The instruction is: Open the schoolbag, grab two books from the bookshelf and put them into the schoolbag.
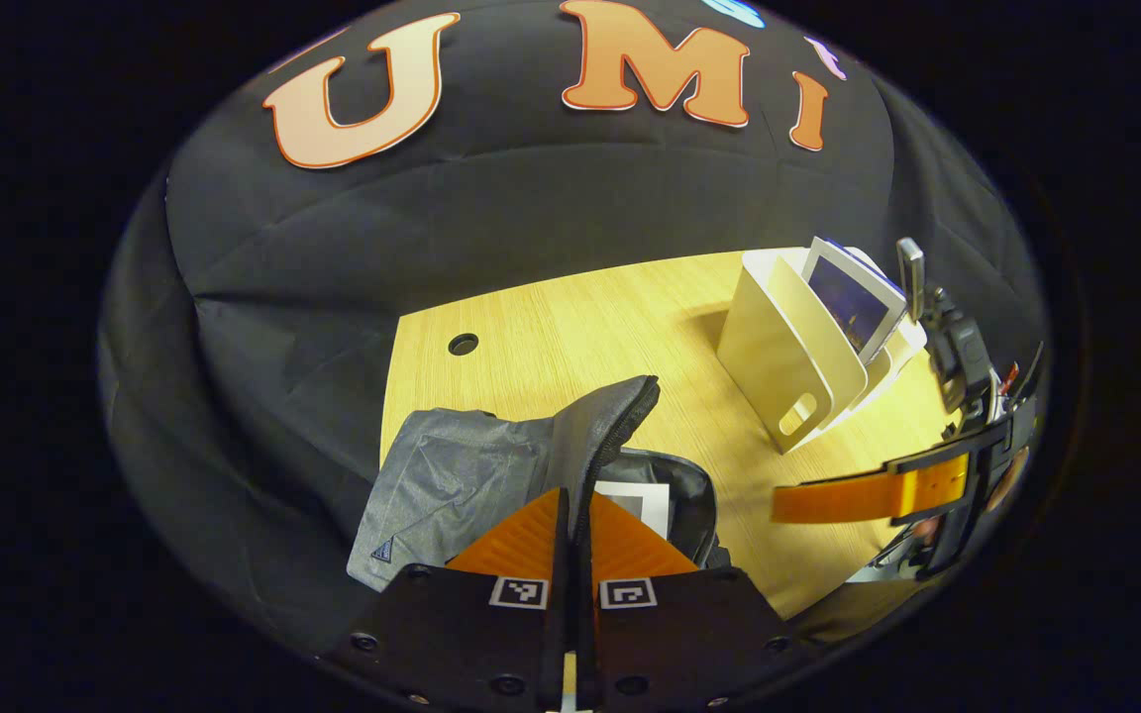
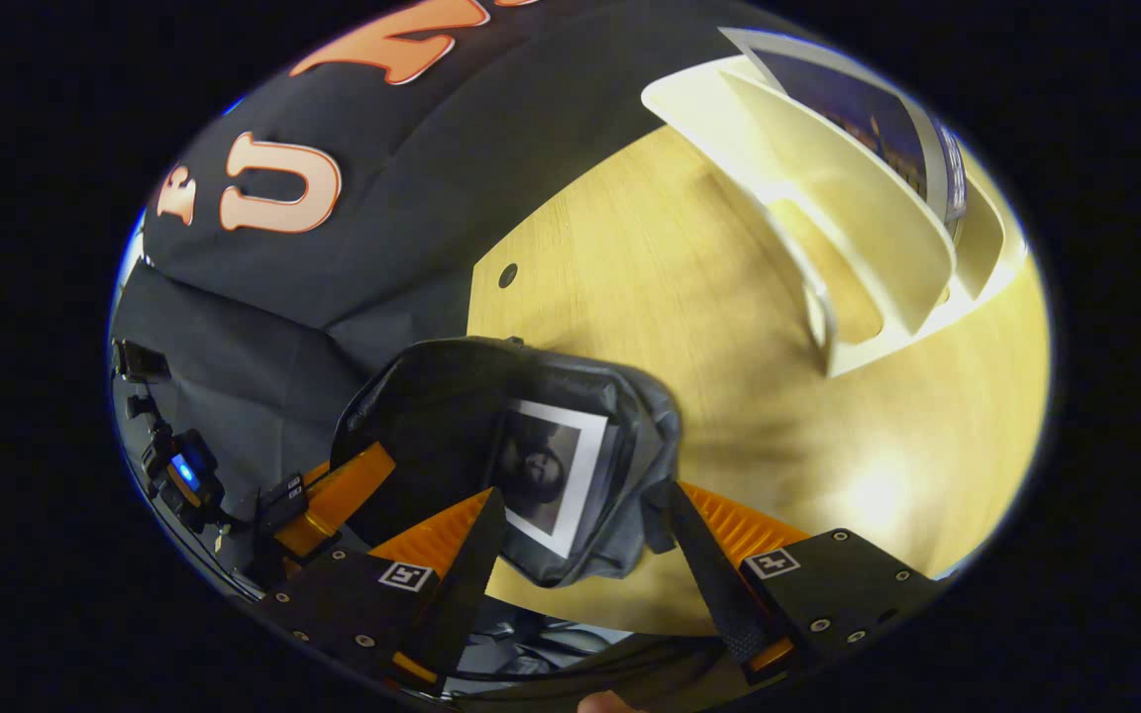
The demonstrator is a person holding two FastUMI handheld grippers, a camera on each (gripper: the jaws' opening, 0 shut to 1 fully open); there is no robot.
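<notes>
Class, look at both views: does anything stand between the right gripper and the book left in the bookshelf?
Nothing visible does. The right gripper, jaws open, hangs over the open schoolbag, which already holds one book. Between it and the bookshelf, where the second book stands, lies only bare table.

The left tool (image 1: 570, 515) looks pinched nearly closed, perhaps on fabric; the right tool (image 2: 580, 540) hangs spread wide, holding nothing.
</notes>
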